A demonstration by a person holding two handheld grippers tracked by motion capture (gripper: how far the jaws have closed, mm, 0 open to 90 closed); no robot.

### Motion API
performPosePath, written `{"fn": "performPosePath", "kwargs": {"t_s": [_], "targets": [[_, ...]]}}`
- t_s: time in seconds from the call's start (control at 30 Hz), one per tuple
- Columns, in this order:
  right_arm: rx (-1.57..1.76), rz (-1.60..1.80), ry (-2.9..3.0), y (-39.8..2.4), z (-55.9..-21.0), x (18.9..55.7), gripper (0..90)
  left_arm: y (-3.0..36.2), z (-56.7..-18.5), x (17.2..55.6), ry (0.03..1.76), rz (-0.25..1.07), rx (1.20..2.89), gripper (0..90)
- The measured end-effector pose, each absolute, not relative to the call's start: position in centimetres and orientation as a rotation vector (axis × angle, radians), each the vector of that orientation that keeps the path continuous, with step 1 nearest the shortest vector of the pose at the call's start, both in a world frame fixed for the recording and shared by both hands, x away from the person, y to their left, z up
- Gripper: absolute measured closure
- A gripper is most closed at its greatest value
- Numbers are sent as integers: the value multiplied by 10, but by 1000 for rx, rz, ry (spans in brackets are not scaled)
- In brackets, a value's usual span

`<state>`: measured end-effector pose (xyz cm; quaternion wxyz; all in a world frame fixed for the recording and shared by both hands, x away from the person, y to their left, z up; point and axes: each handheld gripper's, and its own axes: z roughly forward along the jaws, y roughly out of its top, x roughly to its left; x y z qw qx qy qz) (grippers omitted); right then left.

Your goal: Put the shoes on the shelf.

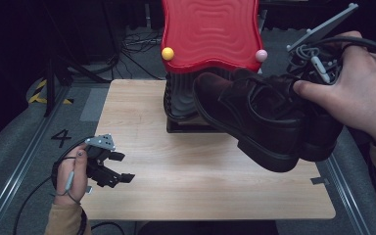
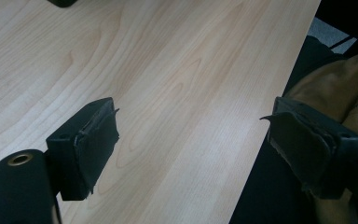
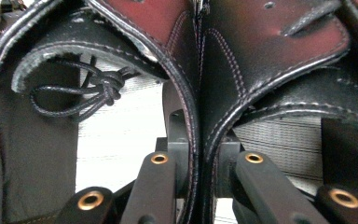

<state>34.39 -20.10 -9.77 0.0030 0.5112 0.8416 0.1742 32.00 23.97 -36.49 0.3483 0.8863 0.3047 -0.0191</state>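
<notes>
At the near left corner of the wooden table (image 1: 186,166), my left hand (image 1: 73,174) holds my left gripper (image 1: 120,167) low over the boards, pointing toward the table's middle. In the left gripper view, its two padded fingers (image 2: 91,144) stand wide apart with nothing between them: bare wood lies under one, and the table's near edge, with a tan sleeve (image 2: 340,88) beyond it, under the other.

At the middle of the table's far side stands a black ribbed stand (image 1: 178,100) carrying a red wavy panel (image 1: 210,32). A yellow ball (image 1: 167,53) sits at the panel's lower left corner and a pink ball (image 1: 261,55) at its lower right.

To the right, a pair of black leather shoes (image 1: 259,115) hangs in the air above the table's right half, clear of the wood, toes pointing left toward the stand. My right hand (image 1: 367,93) holds my right gripper (image 1: 303,90) at the heel end. In the right gripper view, the fingers (image 3: 156,182) are drawn close, pinching the two adjoining inner walls of the shoes together; the left shoe's knotted lace (image 3: 98,88) lies inside its opening, and the dark red lining shows above the pinched seam.
</notes>
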Motion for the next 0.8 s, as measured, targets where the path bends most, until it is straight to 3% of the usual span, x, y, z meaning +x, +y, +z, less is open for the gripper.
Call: {"fn": "performPosePath", "kwargs": {"t_s": [0.53, 0.8], "targets": [[1578, 609, 2552, -164, -58, 388, 825, 247, -370, 319, 805, -65, 2279, 164], [1629, 666, 2454, -148, -41, 426, 826, 257, -373, 315, 831, -63, 2258, 164]]}}
